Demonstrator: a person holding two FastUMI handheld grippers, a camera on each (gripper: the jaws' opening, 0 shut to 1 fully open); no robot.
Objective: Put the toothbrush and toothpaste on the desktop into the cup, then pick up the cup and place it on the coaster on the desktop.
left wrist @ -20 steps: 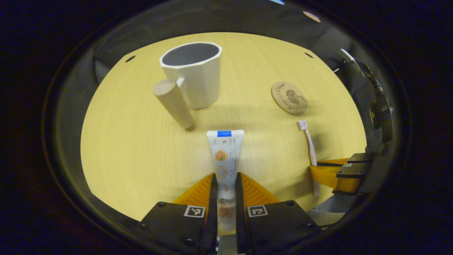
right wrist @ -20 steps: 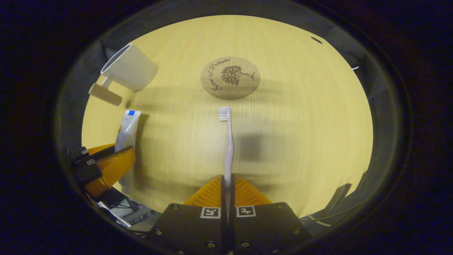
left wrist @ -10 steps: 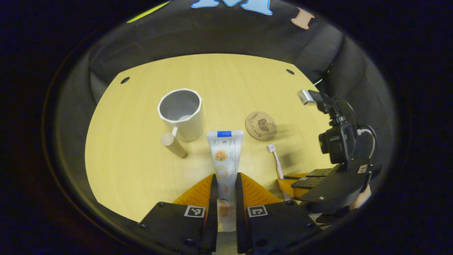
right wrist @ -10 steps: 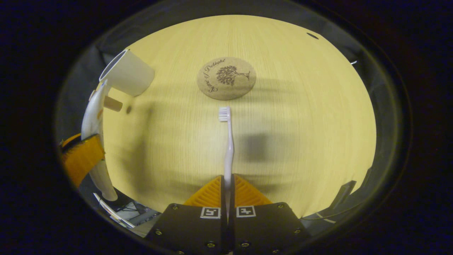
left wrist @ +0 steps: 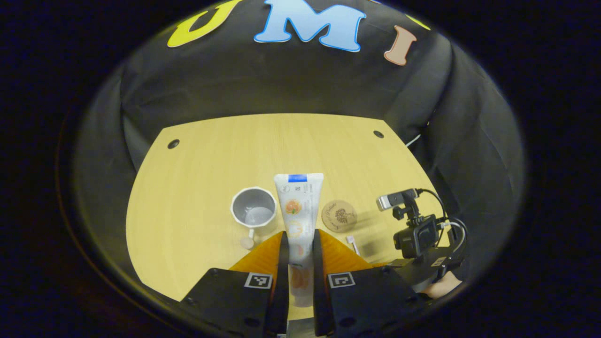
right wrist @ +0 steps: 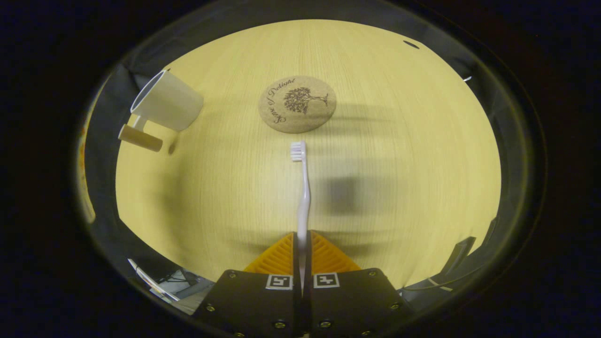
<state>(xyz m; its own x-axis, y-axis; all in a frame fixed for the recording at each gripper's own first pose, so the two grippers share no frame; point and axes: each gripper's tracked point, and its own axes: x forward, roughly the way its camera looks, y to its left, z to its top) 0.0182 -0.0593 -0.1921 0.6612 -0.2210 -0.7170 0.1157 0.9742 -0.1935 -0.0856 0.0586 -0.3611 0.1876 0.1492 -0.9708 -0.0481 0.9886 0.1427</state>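
My left gripper is shut on the white toothpaste tube, held high above the desktop with its crimped end pointing forward. Far below stands the white cup with its wooden handle, and the round cork coaster lies to its right. My right gripper is shut on the handle of the pale toothbrush, whose bristles point toward the coaster. The cup stands at the far left in the right gripper view. In the left gripper view, the toothbrush head shows beside the other gripper.
The yellow wooden desktop has small dark holes near its far corners. The right gripper's body with its camera and a hand sits low right in the left gripper view. Black cloth walls surround the table.
My left gripper has risen high with the toothpaste, so cup and coaster look much smaller. It has left the right gripper view. The right gripper and toothbrush have barely moved.
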